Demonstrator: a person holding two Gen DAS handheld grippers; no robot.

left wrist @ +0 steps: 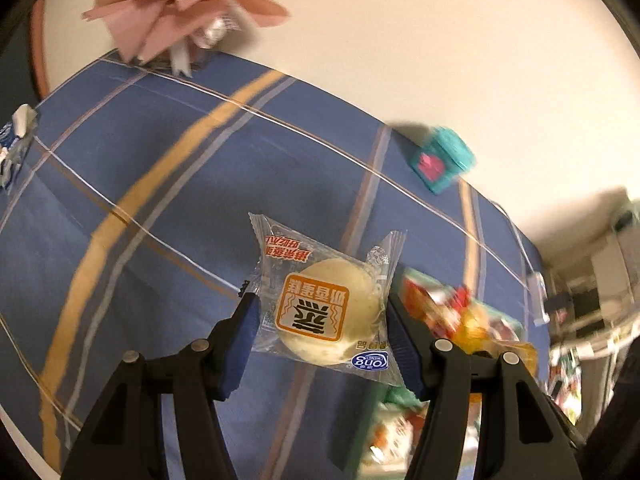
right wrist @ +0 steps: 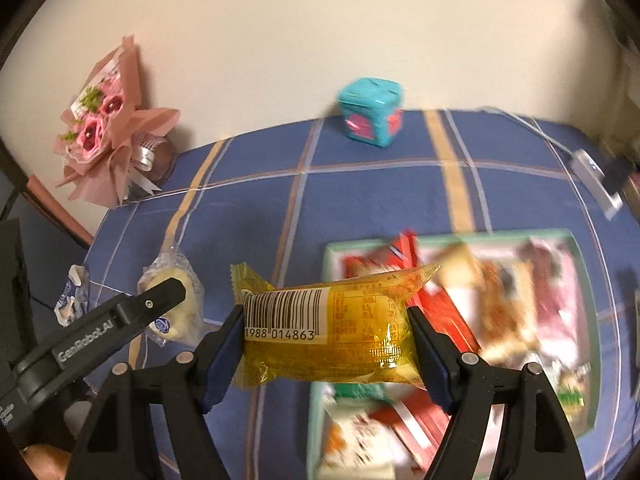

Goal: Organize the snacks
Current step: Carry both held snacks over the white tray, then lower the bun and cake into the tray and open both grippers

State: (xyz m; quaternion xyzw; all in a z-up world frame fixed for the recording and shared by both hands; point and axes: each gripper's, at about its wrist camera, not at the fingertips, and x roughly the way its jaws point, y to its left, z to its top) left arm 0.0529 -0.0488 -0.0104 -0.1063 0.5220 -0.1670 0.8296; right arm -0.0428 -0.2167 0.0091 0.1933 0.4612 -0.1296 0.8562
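My left gripper [left wrist: 320, 316] is shut on a round pale cake in a clear wrapper [left wrist: 328, 312] with an orange label, held above the blue checked tablecloth [left wrist: 160, 208]. The same left gripper [right wrist: 176, 300] and its wrapped cake [right wrist: 176, 304] appear at the left of the right wrist view. My right gripper [right wrist: 326, 332] is shut on a yellow snack packet [right wrist: 332, 328] with a barcode, its blue pads pressing both ends. Below and to the right lies a pale green tray [right wrist: 580, 320] holding several snack packs, blurred. That tray's contents [left wrist: 460, 320] show blurred behind my left gripper's right finger.
A pink paper bouquet [right wrist: 108, 132] leans on the wall at the back left. A teal box with pink hearts [right wrist: 372, 116] stands at the table's far edge. A crumpled blue and white wrapper [right wrist: 72, 300] lies at the left edge. A white cable and adapter [right wrist: 592, 176] lie at right.
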